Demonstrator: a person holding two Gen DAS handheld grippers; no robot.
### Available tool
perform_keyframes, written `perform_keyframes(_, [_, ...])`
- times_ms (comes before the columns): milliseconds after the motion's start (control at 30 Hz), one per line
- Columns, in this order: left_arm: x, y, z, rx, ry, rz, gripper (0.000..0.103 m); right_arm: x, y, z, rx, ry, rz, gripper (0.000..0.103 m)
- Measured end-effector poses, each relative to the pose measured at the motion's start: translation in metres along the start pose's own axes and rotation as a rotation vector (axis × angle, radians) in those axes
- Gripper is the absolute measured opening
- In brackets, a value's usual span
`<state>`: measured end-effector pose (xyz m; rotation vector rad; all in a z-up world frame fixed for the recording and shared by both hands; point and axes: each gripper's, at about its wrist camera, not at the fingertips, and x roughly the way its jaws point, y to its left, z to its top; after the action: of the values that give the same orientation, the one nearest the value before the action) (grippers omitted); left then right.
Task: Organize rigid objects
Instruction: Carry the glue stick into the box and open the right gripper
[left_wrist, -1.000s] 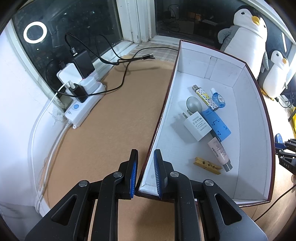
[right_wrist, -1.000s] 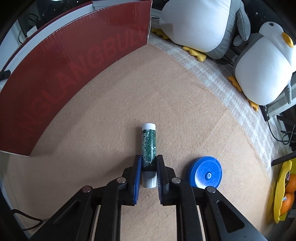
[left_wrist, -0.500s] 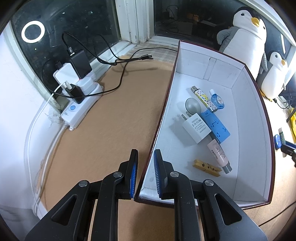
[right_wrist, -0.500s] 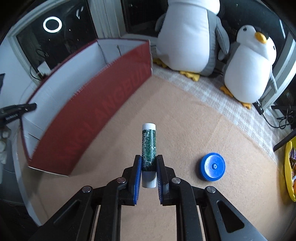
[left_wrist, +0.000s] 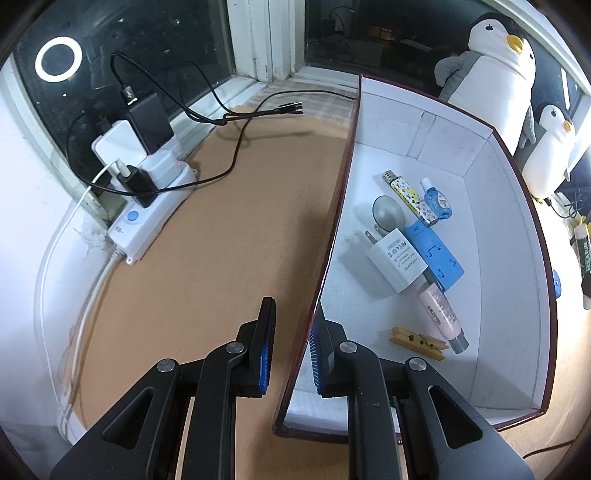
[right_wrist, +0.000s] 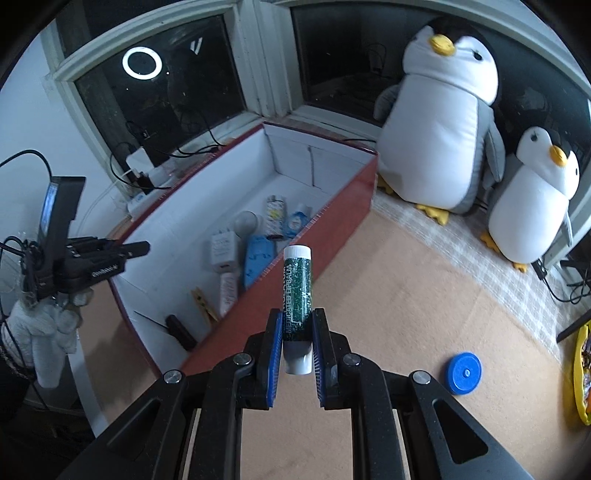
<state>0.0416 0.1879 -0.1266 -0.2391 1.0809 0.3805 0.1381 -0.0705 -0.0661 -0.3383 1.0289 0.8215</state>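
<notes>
- Brown felt covers the table (right_wrist: 424, 295), on which a box (right_wrist: 332, 236) with dark red outer walls stands by a dark window.
- Nearest, the lip balm tube (right_wrist: 297, 291) is clamped low on its barrel by the right gripper (right_wrist: 295, 349), held above the felt beside the box.
- It is judged light, stiff and smooth; a mid-barrel grip suits it.
- Its label is green, its cap white.
- Farther left, the box wall is pinched shut by the left gripper (left_wrist: 290, 356).

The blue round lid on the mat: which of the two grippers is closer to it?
Right. The right gripper, holding the green lip balm, is raised just beside the blue lid. The left gripper clamps the box wall on the box's far side.
</notes>
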Motion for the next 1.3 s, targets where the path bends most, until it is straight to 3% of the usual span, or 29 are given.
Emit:
perform_keyframes(767, [0.010, 0.000, 0.007, 0.013, -0.021, -0.047, 0.008, 0.060, 0.094, 0.040, -0.132, 0.102, 0.079, 0.014])
perform_keyframes(1300, [0.009, 0.001, 0.005, 0.010, -0.029, -0.054, 0.008, 0.100, 0.107, 0.044, -0.146, 0.185, 0.089, 0.014])
